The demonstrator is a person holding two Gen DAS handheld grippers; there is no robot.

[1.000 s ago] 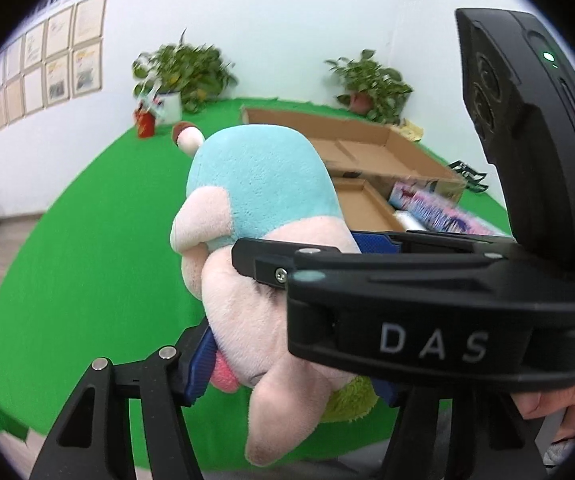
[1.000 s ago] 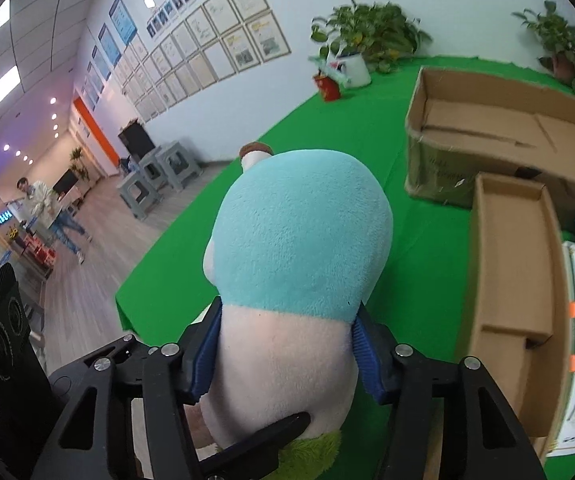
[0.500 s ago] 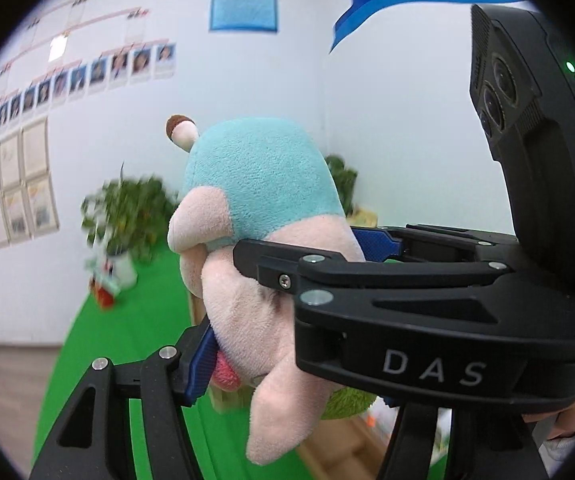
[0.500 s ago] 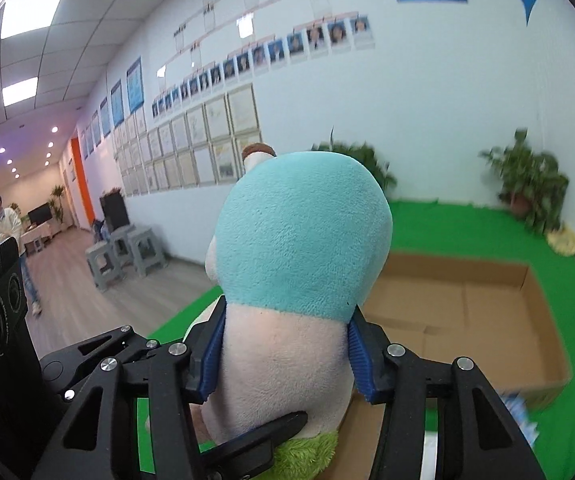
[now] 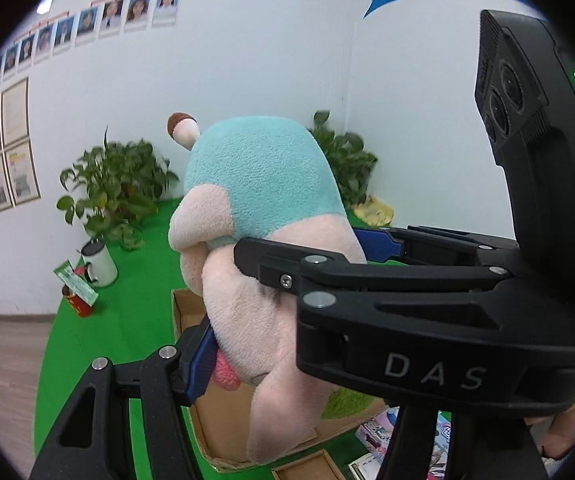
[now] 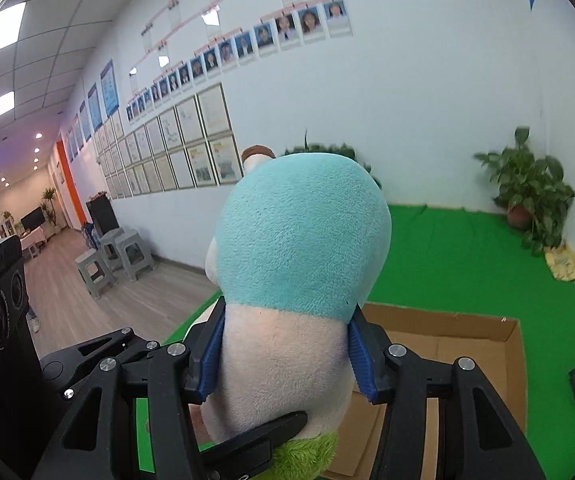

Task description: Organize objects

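While both grippers share one load, the relation that matters is how the plush toy (image 6: 299, 280) stands between them and above the carton. Nearest the lens in the right wrist view, the right gripper (image 6: 283, 356) has its blue pads pressed into the toy's pale lower body from either side, just under the edge of the turquoise cap; the jaws are part-way apart only because the soft body fills them. The left gripper (image 5: 287, 300) clamps the same toy (image 5: 263, 216) crosswise to the right one: one blue pad is sunk into the pink flank low on the left of its view, and the other shows just behind the body at the right. The right gripper's black frame lies across the front of that view, so the two tools sit almost touching.

The toy's long axis runs roughly upright, turquoise head on top with a small brown-capped stalk (image 5: 181, 126), a pink limb and a green fringe hanging below the pads. It is held clear in the air, resting on nothing.

Beyond and beneath it lies the open cardboard box (image 6: 479, 344) on the green mat (image 6: 467, 256), its mouth facing up, forward and slightly right of the toy. Neither hand is clearly the nearer; I judge both must travel together, forward and down. Farther off stand potted plants (image 6: 527, 184) against the white wall.
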